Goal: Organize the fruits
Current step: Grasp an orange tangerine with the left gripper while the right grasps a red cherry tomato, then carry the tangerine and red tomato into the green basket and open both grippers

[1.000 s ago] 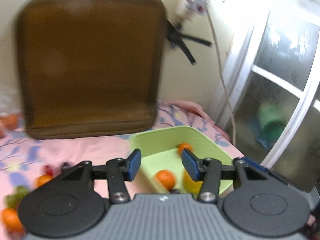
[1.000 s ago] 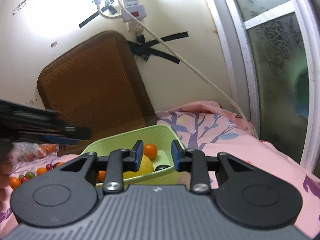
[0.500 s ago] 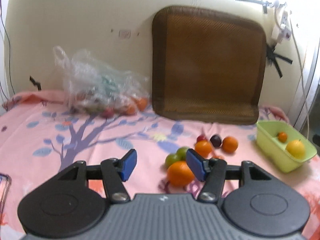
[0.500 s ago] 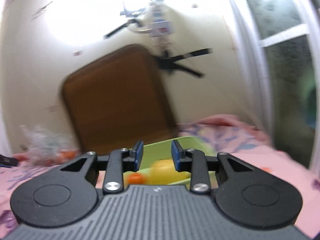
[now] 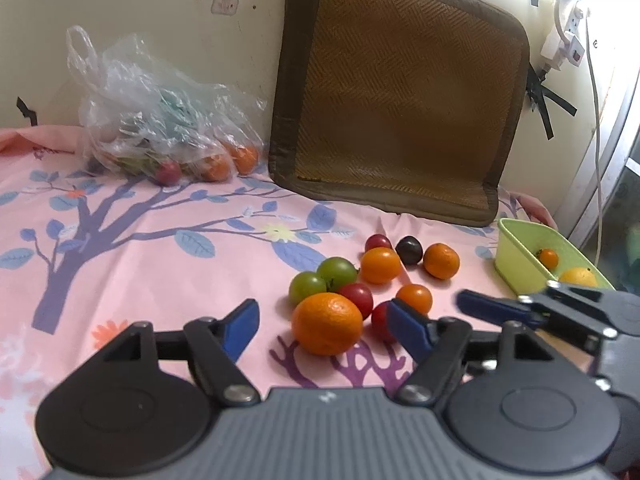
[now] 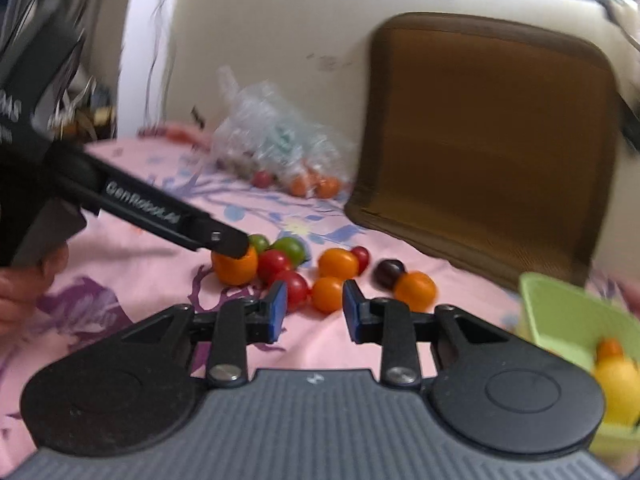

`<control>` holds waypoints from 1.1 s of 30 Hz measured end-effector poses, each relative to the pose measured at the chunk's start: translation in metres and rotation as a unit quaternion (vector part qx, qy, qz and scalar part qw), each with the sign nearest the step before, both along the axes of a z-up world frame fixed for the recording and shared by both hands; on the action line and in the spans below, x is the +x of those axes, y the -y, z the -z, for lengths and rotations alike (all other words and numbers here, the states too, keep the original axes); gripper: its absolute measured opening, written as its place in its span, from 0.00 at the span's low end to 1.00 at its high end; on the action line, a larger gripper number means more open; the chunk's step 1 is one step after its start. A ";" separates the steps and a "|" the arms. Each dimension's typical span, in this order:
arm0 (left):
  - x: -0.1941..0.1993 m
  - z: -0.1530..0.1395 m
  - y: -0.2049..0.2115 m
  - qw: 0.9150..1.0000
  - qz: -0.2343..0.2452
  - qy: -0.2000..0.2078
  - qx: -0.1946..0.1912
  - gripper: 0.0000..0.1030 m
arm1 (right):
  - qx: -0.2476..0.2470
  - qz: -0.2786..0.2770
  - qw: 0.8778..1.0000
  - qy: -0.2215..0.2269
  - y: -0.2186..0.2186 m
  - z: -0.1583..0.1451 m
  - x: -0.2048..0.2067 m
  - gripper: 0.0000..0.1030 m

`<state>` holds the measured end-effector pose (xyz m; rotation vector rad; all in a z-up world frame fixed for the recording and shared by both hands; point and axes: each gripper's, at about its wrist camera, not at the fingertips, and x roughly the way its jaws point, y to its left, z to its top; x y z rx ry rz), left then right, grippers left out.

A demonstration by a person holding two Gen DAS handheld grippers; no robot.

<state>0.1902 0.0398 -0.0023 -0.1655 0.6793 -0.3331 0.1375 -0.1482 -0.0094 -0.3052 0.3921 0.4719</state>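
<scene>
A pile of small fruits lies on the pink cloth: a large orange [image 5: 327,323], two green ones [image 5: 337,271], red, orange and one dark. My left gripper [image 5: 322,326] is open, its blue fingers either side of the large orange [image 6: 235,265]. My right gripper [image 6: 313,313] is open and empty, just short of a small orange fruit [image 6: 327,294]. A light green basket [image 5: 532,258] at the right holds a yellow fruit and a small orange one; it also shows in the right wrist view [image 6: 568,312].
A clear plastic bag [image 5: 160,120] with more fruit lies at the back left by the wall. A brown woven cushion [image 5: 400,92] leans on the wall behind the pile. A power strip and cable [image 5: 564,46] hang at the right.
Both grippers swung left from the green basket to the fruit pile. My left gripper opened wider and closed in on the large orange.
</scene>
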 end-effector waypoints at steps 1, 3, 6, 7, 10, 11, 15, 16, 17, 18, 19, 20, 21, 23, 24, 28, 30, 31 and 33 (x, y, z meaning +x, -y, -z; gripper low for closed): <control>0.001 0.001 0.001 1.000 0.000 -0.002 -0.001 0.68 | -0.014 -0.007 1.000 -0.001 -0.006 0.001 0.006 0.32; 0.003 0.005 0.001 1.000 0.000 -0.009 -0.005 0.68 | -0.039 -0.019 0.999 -0.003 -0.015 0.005 0.011 0.32; 0.007 0.010 0.000 1.000 0.002 -0.023 -0.014 0.56 | -0.075 -0.038 0.996 -0.005 -0.027 0.012 0.017 0.32; 0.009 0.012 0.000 0.999 0.003 -0.027 -0.017 0.52 | -0.085 -0.042 0.996 -0.006 -0.029 0.013 0.019 0.32; 0.010 0.016 0.003 0.999 0.004 -0.030 -0.017 0.42 | -0.104 -0.043 0.994 0.002 -0.037 0.017 0.026 0.33; 0.009 0.016 0.003 0.999 0.004 -0.029 -0.015 0.41 | -0.109 -0.044 0.993 0.006 -0.039 0.018 0.026 0.32; 0.000 0.012 0.002 0.999 0.012 -0.030 -0.025 0.41 | -0.126 -0.044 0.991 0.022 -0.043 0.021 0.021 0.29; -0.004 0.010 0.001 0.999 0.016 -0.028 -0.030 0.41 | -0.121 -0.042 0.991 0.024 -0.040 0.021 0.017 0.29; -0.009 0.008 0.001 0.999 0.020 -0.024 -0.033 0.41 | -0.114 -0.039 0.992 0.026 -0.038 0.019 0.013 0.29; -0.015 0.005 0.002 0.999 0.025 -0.019 -0.036 0.41 | -0.105 -0.035 0.993 0.030 -0.034 0.017 0.008 0.29; -0.020 0.002 0.004 0.999 0.033 -0.016 -0.041 0.41 | -0.097 -0.030 0.994 0.036 -0.029 0.014 0.002 0.29; -0.024 0.000 0.007 0.998 0.041 -0.014 -0.044 0.41 | -0.088 -0.024 0.995 0.040 -0.024 0.011 -0.005 0.29; -0.029 -0.003 0.012 0.997 0.055 -0.011 -0.046 0.41 | -0.080 -0.017 0.996 0.042 -0.018 0.009 -0.011 0.29; -0.038 -0.006 0.023 0.996 0.078 -0.006 -0.044 0.41 | -0.061 -0.001 0.997 0.038 -0.005 0.006 -0.022 0.29; -0.042 -0.008 0.030 0.995 0.090 -0.004 -0.042 0.41 | -0.053 0.007 0.998 0.035 0.002 0.006 -0.028 0.29; -0.053 -0.008 0.057 0.991 0.131 -0.002 -0.034 0.41 | -0.013 0.058 0.998 0.019 0.036 0.005 -0.050 0.29; -0.058 -0.005 0.069 0.989 0.147 -0.006 -0.030 0.41 | 0.014 0.086 0.996 0.004 0.056 0.004 -0.061 0.29; -0.060 -0.004 0.075 0.988 0.152 -0.007 -0.028 0.41 | 0.026 0.098 0.995 -0.003 0.064 0.004 -0.065 0.29; -0.064 -0.001 0.086 0.986 0.164 -0.010 -0.021 0.41 | 0.047 0.121 0.991 -0.015 0.081 0.003 -0.075 0.29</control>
